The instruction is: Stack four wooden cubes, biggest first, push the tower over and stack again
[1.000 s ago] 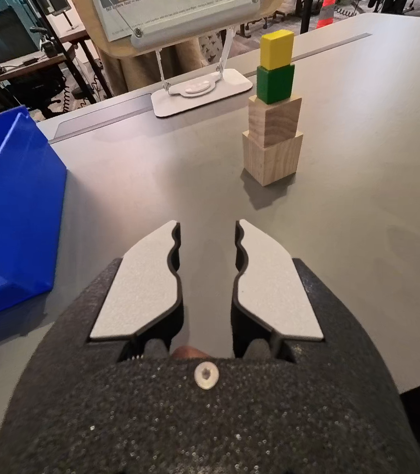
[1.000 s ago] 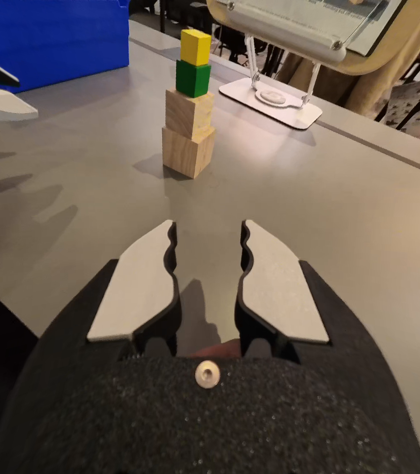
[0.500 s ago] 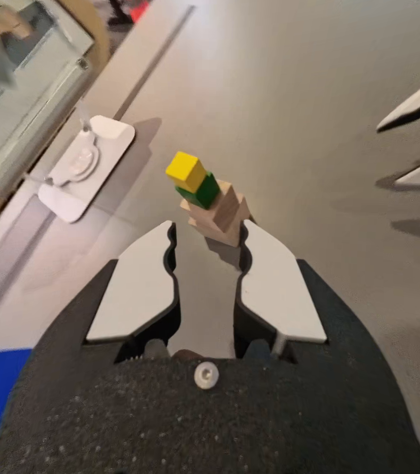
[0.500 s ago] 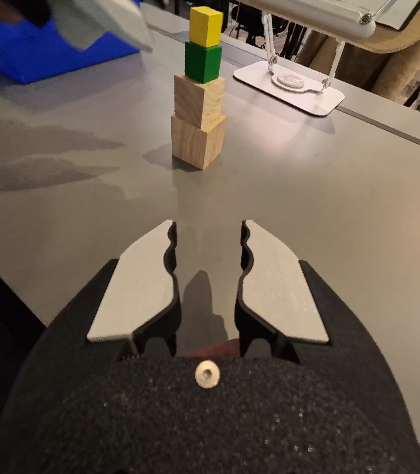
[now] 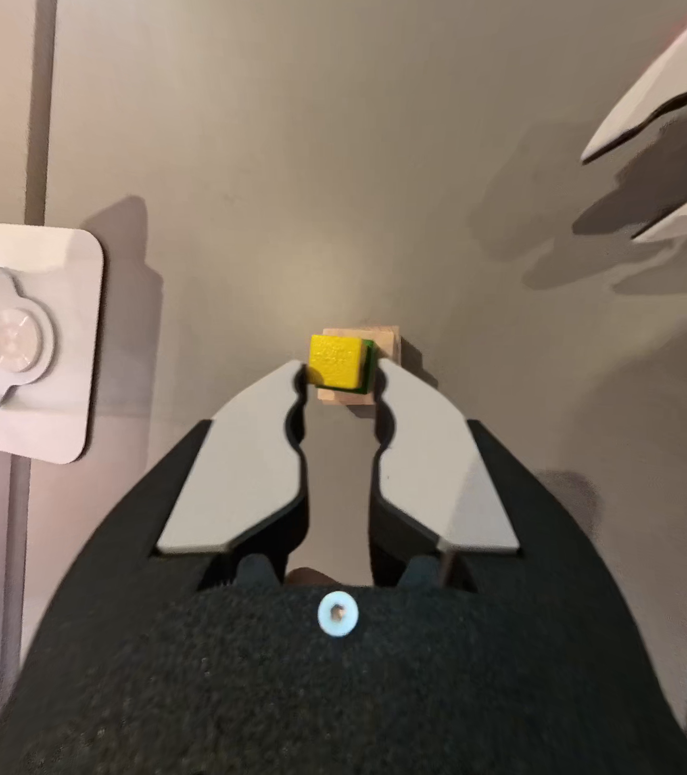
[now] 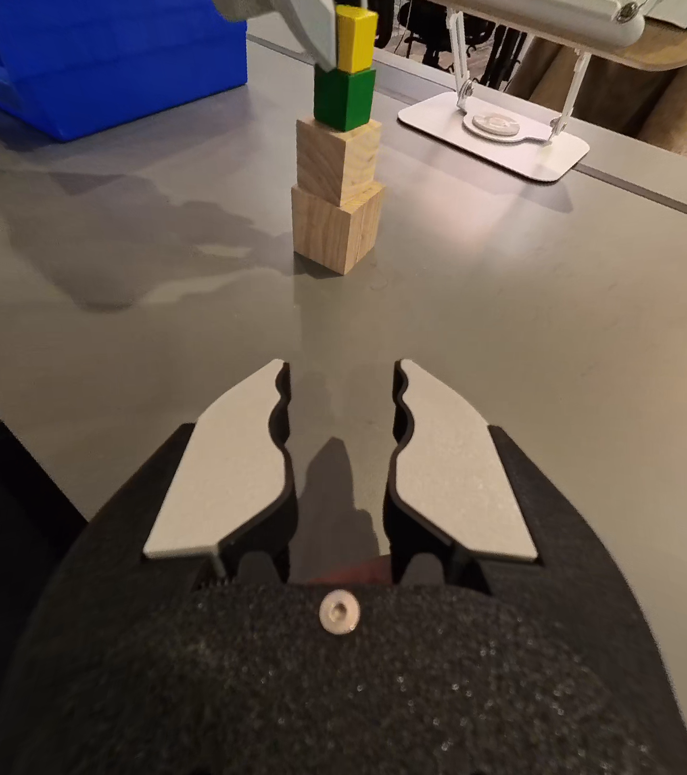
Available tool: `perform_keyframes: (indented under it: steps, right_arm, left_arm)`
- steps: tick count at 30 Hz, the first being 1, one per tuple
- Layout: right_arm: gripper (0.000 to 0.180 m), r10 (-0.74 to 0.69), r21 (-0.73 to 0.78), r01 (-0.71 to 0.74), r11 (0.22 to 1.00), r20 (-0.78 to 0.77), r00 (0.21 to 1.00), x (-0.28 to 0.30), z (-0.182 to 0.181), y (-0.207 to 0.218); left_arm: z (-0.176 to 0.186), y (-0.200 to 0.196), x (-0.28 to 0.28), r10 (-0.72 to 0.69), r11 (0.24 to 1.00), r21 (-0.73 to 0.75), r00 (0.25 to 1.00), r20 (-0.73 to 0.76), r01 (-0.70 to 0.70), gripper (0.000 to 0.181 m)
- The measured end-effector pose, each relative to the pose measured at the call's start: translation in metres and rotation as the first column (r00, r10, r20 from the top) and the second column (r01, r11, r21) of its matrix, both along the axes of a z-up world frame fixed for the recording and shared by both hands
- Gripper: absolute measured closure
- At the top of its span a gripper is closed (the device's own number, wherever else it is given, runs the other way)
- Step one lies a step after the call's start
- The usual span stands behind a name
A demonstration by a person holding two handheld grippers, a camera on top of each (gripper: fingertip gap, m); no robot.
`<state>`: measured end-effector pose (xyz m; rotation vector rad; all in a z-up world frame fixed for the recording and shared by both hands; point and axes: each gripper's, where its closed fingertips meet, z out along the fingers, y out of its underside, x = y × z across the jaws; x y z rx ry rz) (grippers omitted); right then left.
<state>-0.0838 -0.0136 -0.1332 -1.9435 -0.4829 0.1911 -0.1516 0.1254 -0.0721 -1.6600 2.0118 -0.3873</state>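
Directly below the left gripper (image 5: pixel 340 379): small yellow wooden cube (image 5: pixel 336 363), top of the four-cube tower, seen from straight above.
Left fingers: apart, tips flanking the yellow cube on two opposite sides; near tip (image 6: pixel 320 40) pressed against or just beside its side face in the right wrist view; contact not certain, blur at the tips.
Key relation: tower axis upright, in line with the left gripper's downward look; squeeze line horizontal across the top cube.
Tower order, top down: yellow cube, green wooden cube (image 6: pixel 343 98), plain pale wooden cube (image 6: pixel 338 161), larger plain wooden cube (image 6: pixel 336 226) on the grey tabletop (image 6: pixel 543 314); upper blocks sitting slightly off-centre and turned against the lower ones.
Nearer gripper: left, at the top block; right gripper (image 6: pixel 341 369) well apart, low over the table, pointing at the tower base.
Right fingers: apart, nothing between them.
Step, as judged: first stack complete, toppling not yet done; sideways nudge at the top probably enough.
Risk: cubes scattering toward the table edge.
Containers: blue plastic bin (image 6: pixel 123 63) behind and to the left of the tower; contents hidden from here.
Beyond: white flat-based stand (image 6: pixel 496 134) behind the tower, on the far side.
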Motion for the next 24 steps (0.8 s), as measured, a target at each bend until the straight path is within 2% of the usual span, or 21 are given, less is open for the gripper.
perform_keyframes:
  steps: [2,7,9,11,13,15,18,20,24]
  right_arm:
    - [0.133,0.004,-0.011,-0.004,1.0,0.0,1.0,-0.001,-0.002,0.0]
    - [0.135,0.017,-0.034,-0.017,0.999,0.002,1.0,-0.002,-0.005,0.001]
    - [0.136,0.017,-0.04,-0.017,0.999,0.0,1.0,-0.002,-0.005,0.001]
    - [0.137,0.015,-0.048,-0.015,0.999,0.001,1.0,-0.002,-0.006,0.001]
    - [0.137,0.015,-0.054,-0.015,0.998,0.005,1.0,-0.002,-0.007,0.001]
    - [0.137,0.013,-0.06,-0.012,0.998,0.01,1.0,-0.002,-0.008,0.002]
    - [0.138,0.022,-0.08,-0.02,0.997,0.017,1.0,-0.004,-0.011,0.002]
    - [0.138,0.032,-0.094,-0.029,0.995,0.024,0.999,-0.005,-0.014,0.002]
    - [0.14,0.051,-0.11,-0.044,0.993,0.06,0.997,-0.009,-0.018,0.002]
  left_arm:
    - [0.003,-0.001,0.004,-0.006,1.0,-0.023,1.0,0.016,0.007,0.159]
    - [0.036,0.0,-0.003,0.035,0.999,-0.033,0.991,0.133,-0.031,0.159]
    - [0.058,0.006,-0.022,0.109,0.993,0.016,0.972,0.209,-0.115,0.159]
    - [0.078,0.019,-0.059,0.248,0.954,0.095,0.928,0.277,-0.283,0.159]
    - [0.088,0.029,-0.112,0.407,0.87,0.15,0.855,0.322,-0.47,0.159]
    - [0.085,0.037,-0.174,0.566,0.734,0.206,0.75,0.343,-0.648,0.159]
    - [0.055,0.044,-0.262,0.788,0.498,0.196,0.536,0.305,-0.845,0.159]
    - [0.028,0.047,-0.306,0.879,0.371,0.168,0.403,0.254,-0.913,0.159]
    - [-0.047,0.052,-0.338,0.952,0.307,0.029,0.307,-0.005,-0.951,0.159]
